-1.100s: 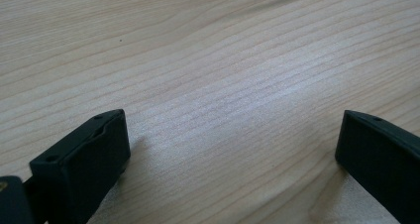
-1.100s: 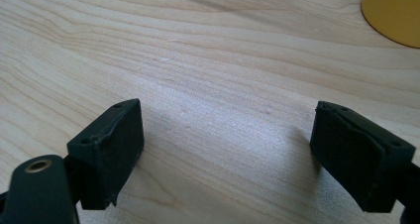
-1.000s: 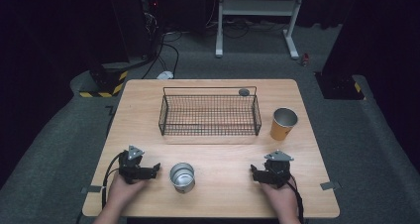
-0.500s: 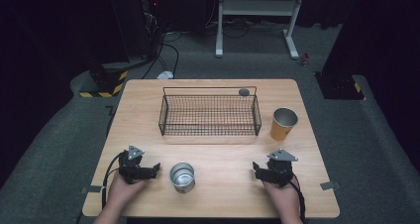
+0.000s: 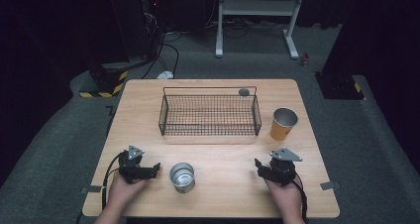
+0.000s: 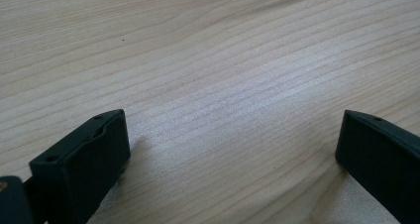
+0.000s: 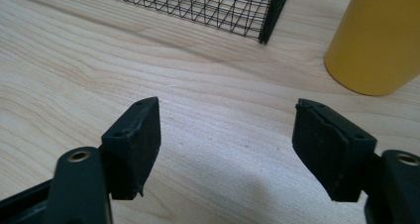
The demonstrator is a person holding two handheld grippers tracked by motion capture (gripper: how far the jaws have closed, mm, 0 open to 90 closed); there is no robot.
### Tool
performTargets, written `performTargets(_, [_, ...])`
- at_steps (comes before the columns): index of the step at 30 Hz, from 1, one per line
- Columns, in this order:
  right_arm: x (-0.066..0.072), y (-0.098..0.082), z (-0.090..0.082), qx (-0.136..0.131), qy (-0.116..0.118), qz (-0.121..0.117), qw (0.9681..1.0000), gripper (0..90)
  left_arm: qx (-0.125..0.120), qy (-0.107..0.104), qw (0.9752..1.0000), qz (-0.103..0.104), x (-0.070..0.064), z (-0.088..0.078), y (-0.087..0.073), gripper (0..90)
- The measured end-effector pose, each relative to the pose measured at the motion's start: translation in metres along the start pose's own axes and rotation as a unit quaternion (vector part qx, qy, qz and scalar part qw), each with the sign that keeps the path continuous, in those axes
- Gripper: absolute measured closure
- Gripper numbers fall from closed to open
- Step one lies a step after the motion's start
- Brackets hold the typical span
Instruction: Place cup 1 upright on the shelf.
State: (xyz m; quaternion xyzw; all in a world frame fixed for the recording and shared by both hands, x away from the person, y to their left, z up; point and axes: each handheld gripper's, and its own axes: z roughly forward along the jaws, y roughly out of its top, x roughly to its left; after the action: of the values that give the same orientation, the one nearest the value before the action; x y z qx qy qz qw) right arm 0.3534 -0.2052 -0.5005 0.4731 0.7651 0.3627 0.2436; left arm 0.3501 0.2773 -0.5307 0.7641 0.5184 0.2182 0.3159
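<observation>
Silver cup (image 5: 182, 177): stands upright on the table, lower middle of the high view, open mouth up; it is the thing nearest the left gripper, just right of it and not touching
Left gripper (image 5: 156, 170): lower left of the high view, held low over the wood, jaw tips pointing right toward the silver cup; in the left gripper view (image 6: 233, 144) its two black jaws stand wide apart with bare wood grain between them, gripping nothing; both jaws are cut off by the bottom and side edges there
Right gripper (image 5: 258, 165): lower right of the high view, well apart from the silver cup; in the right gripper view (image 7: 225, 135) the jaws have just been closing, a gap of bare wood remains between the pads and nothing is held
Hands: a hand wraps each gripper body, both forearms cut off at the bottom edge of the high view
Yellow cup (image 5: 284, 124): right of the basket; in the right gripper view (image 7: 379, 40) its top is cut off by the upper right edge
Wire basket (image 5: 209, 116): middle of the table (image 5: 143, 120); contents hard to make out through the mesh
Small dark round thing (image 5: 243, 91): at the basket's far right corner, too small to identify
</observation>
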Motion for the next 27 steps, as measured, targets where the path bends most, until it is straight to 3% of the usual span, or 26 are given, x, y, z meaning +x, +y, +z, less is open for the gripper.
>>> performTargets(15, [-0.007, 0.002, -0.008, -0.024, 0.016, 0.006, 0.9996, 30.9, -0.001, 0.002, 1.0, -0.001, 0.001, 0.001, 0.001, 0.3])
performTargets(23, [-0.011, 0.002, -0.008, -0.03, 0.01, -0.006, 0.9995, 32.5, -0.001, 0.003, 1.0, -0.002, 0.0, 0.0, 0.0, 0.8])
performTargets(27, [-0.013, 0.002, -0.007, -0.027, 0.005, 0.0, 0.9996, 32.5, -0.001, 0.003, 1.0, -0.002, 0.0, 0.0, 0.0, 1.0])
